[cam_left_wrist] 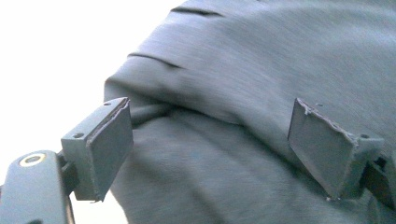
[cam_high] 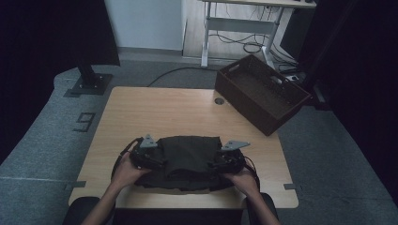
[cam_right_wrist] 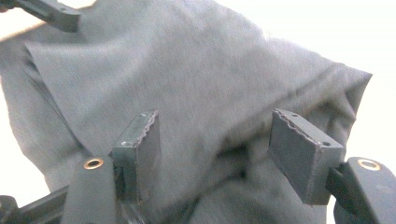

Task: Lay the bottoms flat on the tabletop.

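Dark cloth [cam_high: 190,161] lies partly folded at the table's [cam_high: 141,112] 6 o'clock edge, left gripper [cam_high: 149,157] at its 9 o'clock side and right gripper [cam_high: 228,159] at 3 o'clock, both gaping over fabric, gripping nothing; folding looks unfinished, crate [cam_high: 260,93] unused.

We see the folded cloth [cam_high: 190,161] on the surface [cam_high: 155,112], at its near edge, approx. centred; left claw [cam_high: 151,158] at the cloth's left side, right claw [cam_high: 224,161] at its right, both over its edges; the crate [cam_high: 260,93] sits on the far right corner, overhanging the edge, well apart from the cloth; a desk [cam_high: 244,18] stands on the floor behind.
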Motion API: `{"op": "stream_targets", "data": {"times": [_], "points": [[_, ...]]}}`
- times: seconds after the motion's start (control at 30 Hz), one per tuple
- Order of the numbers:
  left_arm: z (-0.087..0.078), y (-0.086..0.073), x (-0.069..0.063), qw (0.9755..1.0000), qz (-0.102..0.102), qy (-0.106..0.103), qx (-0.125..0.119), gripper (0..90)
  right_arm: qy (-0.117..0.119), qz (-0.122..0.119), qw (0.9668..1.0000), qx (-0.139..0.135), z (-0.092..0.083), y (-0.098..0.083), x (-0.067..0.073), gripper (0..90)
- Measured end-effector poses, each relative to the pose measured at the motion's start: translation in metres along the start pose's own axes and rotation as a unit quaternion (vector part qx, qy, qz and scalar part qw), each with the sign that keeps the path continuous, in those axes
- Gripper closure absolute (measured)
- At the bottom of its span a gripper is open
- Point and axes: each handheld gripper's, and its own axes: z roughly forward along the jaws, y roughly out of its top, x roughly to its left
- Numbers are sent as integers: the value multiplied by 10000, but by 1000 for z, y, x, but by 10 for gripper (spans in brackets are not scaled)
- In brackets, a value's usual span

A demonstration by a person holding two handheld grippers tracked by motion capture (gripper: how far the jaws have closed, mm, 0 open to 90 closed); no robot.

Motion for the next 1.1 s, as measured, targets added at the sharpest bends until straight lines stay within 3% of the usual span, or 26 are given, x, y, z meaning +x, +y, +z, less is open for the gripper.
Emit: {"op": "stream_targets", "data": {"times": [0.07,0.17,0.23,0.3,0.4,0.47,0.57,0.63,0.7,0.8,0.9,1.1], "points": [[2,-2,8,9998,-156,82,46,148,215,-4,9997,-88,3,6,5,332],[15,-9,14,9990,-258,154,318,147,578,-179,9981,-76,16,12,23,313],[25,-15,17,9984,-340,132,433,144,776,-316,9965,-3,25,13,36,301],[30,-19,20,9978,-532,51,400,144,858,-501,9950,136,33,12,49,279],[34,-24,22,9972,-626,-14,397,142,619,-847,9936,429,45,5,60,267],[36,-24,23,9969,-683,-30,383,136,452,-937,9931,538,52,-1,62,304],[39,-24,24,9964,-764,-34,370,130,134,-892,9947,487,57,-7,61,494],[41,-26,25,9956,-880,-41,314,131,97,-847,9952,478,58,-7,62,723],[43,-30,26,9950,-982,-16,187,130,79,-827,9953,491,57,-6,65,817],[43,-30,23,9948,-1006,69,164,138,-77,-967,9946,378,50,-4,70,834],[43,-31,21,9943,-1049,144,130,146,-53,-991,9945,327,37,3,73,838],[44,-31,20,9933,-1121,272,98,151,180,-1048,9937,363,16,9,89,840]]}}
